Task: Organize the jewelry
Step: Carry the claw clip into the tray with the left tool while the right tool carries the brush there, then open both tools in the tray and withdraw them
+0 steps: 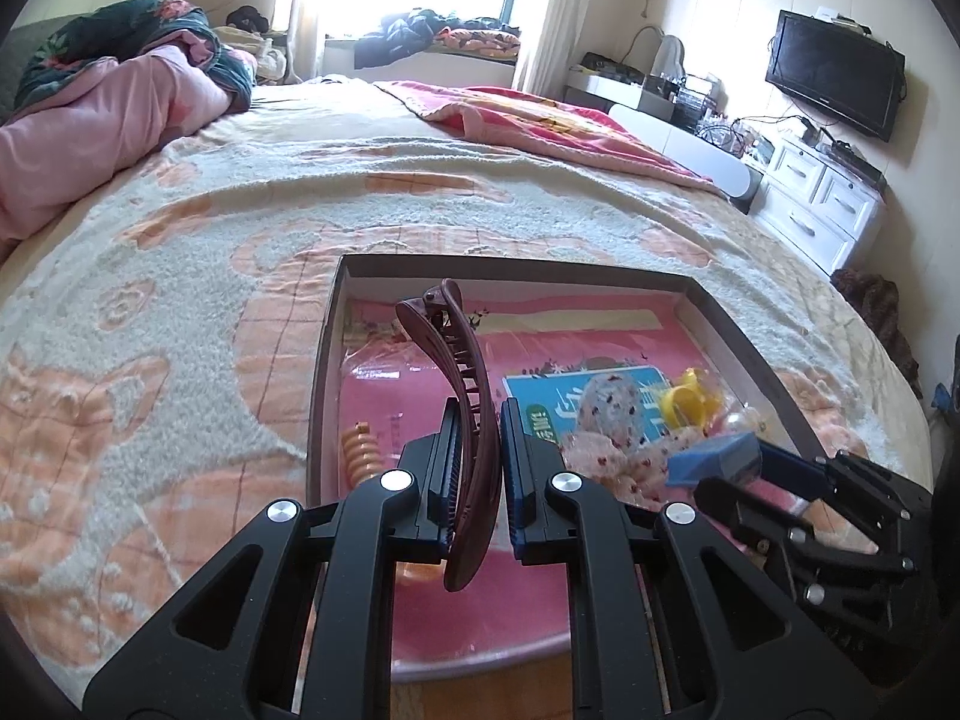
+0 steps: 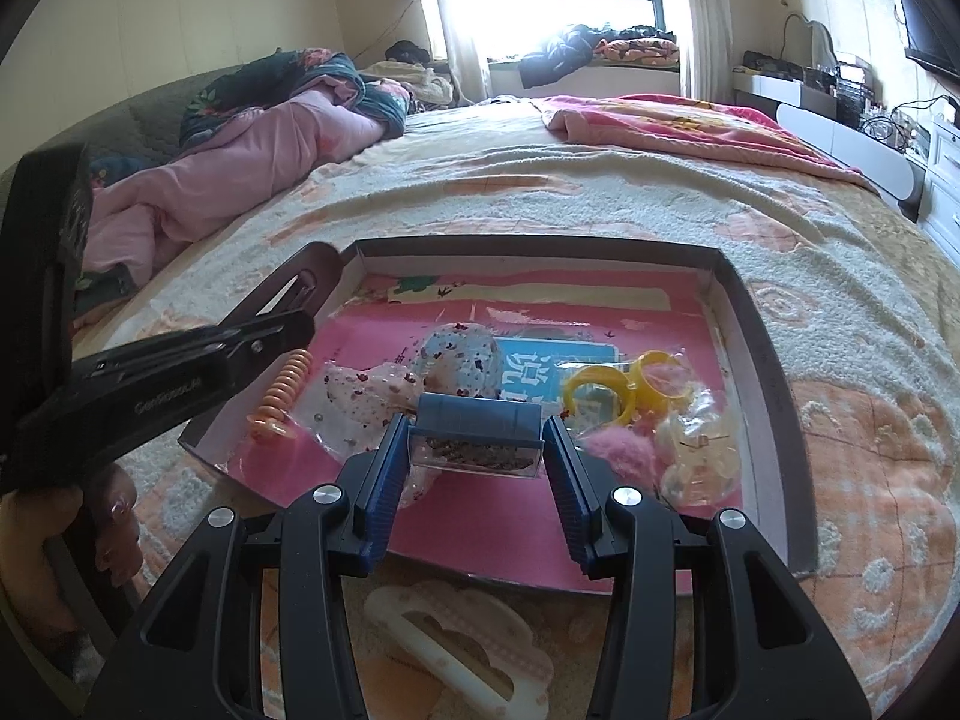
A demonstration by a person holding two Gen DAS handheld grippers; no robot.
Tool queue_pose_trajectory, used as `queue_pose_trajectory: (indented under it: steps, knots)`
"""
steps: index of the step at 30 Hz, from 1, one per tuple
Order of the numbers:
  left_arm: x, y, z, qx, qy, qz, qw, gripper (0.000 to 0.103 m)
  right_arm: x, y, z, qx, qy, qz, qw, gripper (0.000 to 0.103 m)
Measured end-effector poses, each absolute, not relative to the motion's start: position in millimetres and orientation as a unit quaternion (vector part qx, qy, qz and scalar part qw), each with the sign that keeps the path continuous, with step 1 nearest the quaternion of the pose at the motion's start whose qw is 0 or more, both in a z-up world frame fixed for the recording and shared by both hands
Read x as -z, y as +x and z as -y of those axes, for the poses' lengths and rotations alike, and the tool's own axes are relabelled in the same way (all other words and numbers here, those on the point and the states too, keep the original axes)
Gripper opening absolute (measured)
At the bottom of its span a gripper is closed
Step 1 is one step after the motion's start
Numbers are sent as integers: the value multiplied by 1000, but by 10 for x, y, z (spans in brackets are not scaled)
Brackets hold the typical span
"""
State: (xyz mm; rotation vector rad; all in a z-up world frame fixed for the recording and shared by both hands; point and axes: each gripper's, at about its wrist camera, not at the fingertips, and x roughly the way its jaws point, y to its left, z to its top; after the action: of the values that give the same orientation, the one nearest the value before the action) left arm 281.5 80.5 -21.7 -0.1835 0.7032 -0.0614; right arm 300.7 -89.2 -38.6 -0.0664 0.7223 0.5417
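My left gripper [image 1: 480,420] is shut on a long brown hair clip [image 1: 462,396], holding it above the left part of the shallow box [image 1: 600,267]. My right gripper [image 2: 477,435] is shut on a small clear case with a blue lid [image 2: 474,438] above the box's [image 2: 540,246] front; it also shows in the left wrist view [image 1: 714,459]. In the box lie an orange spiral hair tie [image 2: 282,393], floral scrunchies in plastic [image 2: 420,378], yellow rings [image 2: 624,387], a pink fluffy piece [image 2: 618,450] and a clear bag [image 2: 696,456].
The box sits on a cream and orange bedspread [image 1: 180,312]. A white cloud-shaped clip [image 2: 462,648] lies on the bed just in front of the box. Pink bedding [image 1: 90,114] is piled at the far left; white drawers [image 1: 822,198] stand right.
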Motion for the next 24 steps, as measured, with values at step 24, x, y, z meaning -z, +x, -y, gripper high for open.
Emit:
queue_pose_trajectory:
  steps: [24]
  knots:
    - [316, 3262, -635, 67, -66, -389, 916, 7, 523, 2844, 662, -292, -48, -370, 881, 44]
